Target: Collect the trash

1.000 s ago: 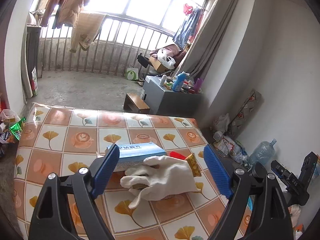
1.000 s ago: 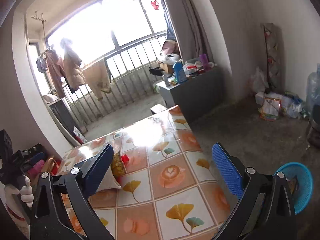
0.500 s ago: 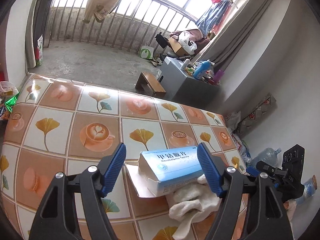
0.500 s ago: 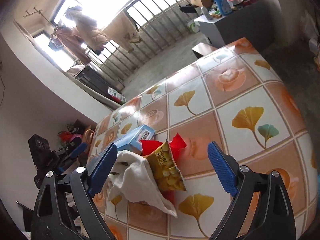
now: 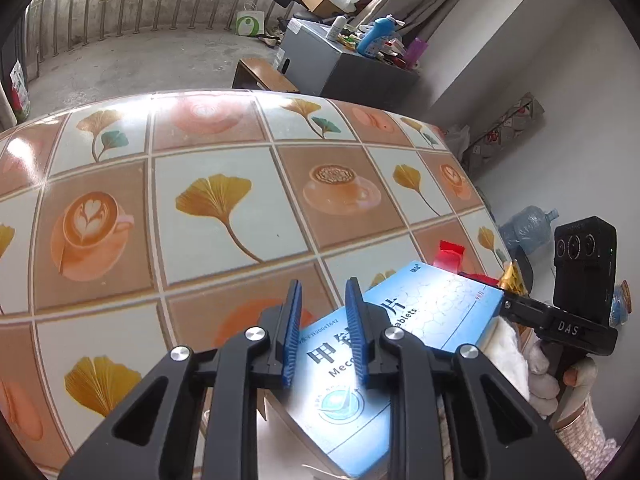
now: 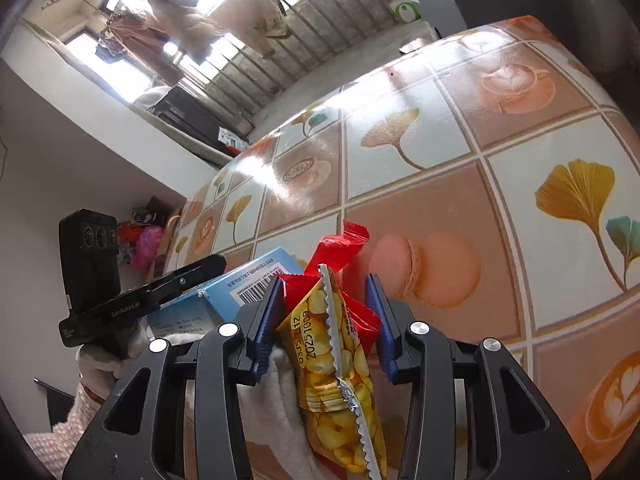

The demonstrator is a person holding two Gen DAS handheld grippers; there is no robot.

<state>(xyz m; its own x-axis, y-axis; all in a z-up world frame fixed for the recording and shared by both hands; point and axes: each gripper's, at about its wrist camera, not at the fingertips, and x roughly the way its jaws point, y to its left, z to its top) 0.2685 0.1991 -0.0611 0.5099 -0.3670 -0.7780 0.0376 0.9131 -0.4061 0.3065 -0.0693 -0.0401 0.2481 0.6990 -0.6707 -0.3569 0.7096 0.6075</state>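
Note:
A blue medicine box (image 5: 404, 332) lies on the tiled table (image 5: 224, 184). My left gripper (image 5: 320, 320) has its jaws nearly closed over the box's near corner; whether they pinch it is unclear. A yellow and red snack wrapper (image 6: 332, 344) lies between the jaws of my right gripper (image 6: 324, 312), which are narrowed around it with small gaps showing. A red wrapper (image 6: 340, 244) sticks out behind it. A white cloth (image 6: 276, 400) lies under the wrapper. The box also shows in the right wrist view (image 6: 256, 280).
The right gripper's body (image 5: 576, 280) shows at the right of the left wrist view, past the table's edge. The left gripper's body (image 6: 104, 280) shows at the left of the right wrist view. A grey cabinet (image 5: 344, 68) with bottles stands beyond the table.
Both grippers have come down close to the trash pile and their jaws have narrowed, the left over the box, the right around the snack wrapper.

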